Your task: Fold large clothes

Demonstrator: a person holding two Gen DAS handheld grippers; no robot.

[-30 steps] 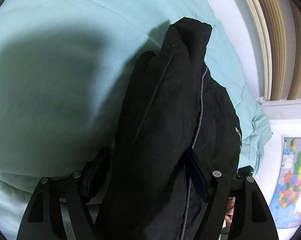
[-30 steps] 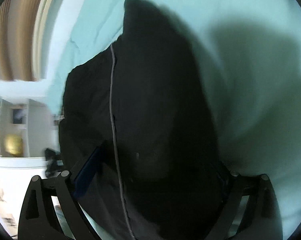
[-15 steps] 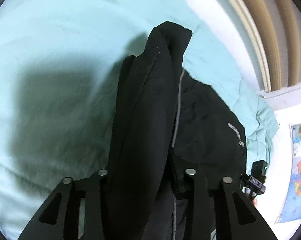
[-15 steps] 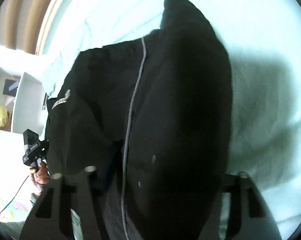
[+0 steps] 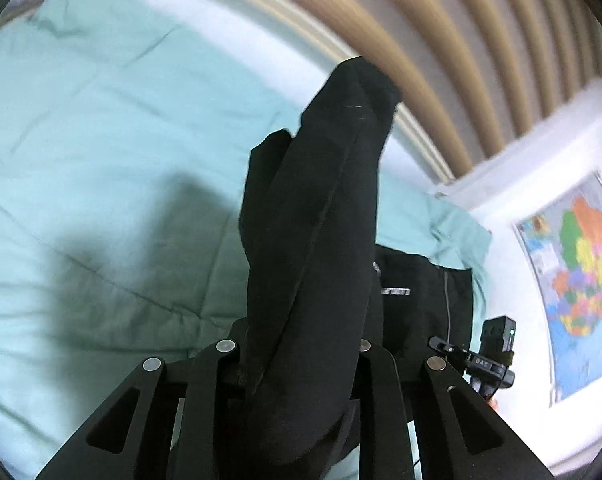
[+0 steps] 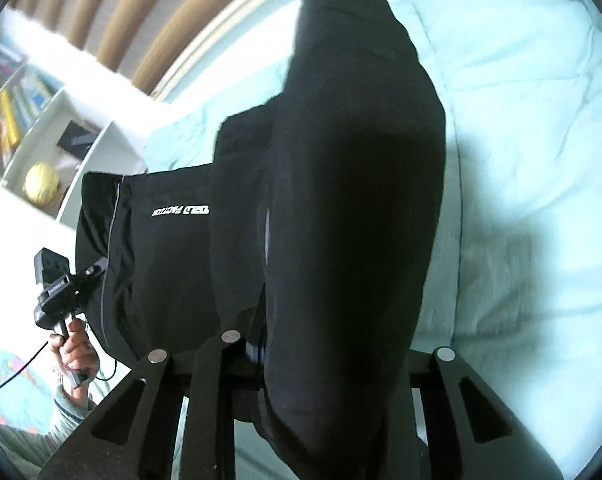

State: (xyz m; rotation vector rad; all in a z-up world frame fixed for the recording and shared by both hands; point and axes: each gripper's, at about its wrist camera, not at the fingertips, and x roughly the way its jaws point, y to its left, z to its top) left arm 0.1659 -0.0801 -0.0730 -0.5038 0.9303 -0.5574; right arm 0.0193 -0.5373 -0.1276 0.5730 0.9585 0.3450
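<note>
Left gripper clamped on a thick fold of the black jacket — jaws just been closing, cloth bunched between them. Right gripper likewise pinched onto the same black jacket, jaws just been closing, fabric filling the gap; pads themselves hidden by cloth.

Jacket lifted off the pale green quilt, hanging stretched between the two grippers. Upper fold edge rising past the quilt's far edge in the left wrist view, overlapping the ribbed tan headboard. Lower panel with white lettering and a grey zip line slack beside the quilt's side edge.

Open room: quilt bare to the jacket's left in the left wrist view, only a dark shadow on it; quilt likewise bare to the jacket's right in the right wrist view, creased but flat.

Beyond the quilt's side edge — white wall with a coloured map; white shelf with books and a yellow ball. Left hand seen on its gripper handle, near the jacket's zip edge, cable trailing.
</note>
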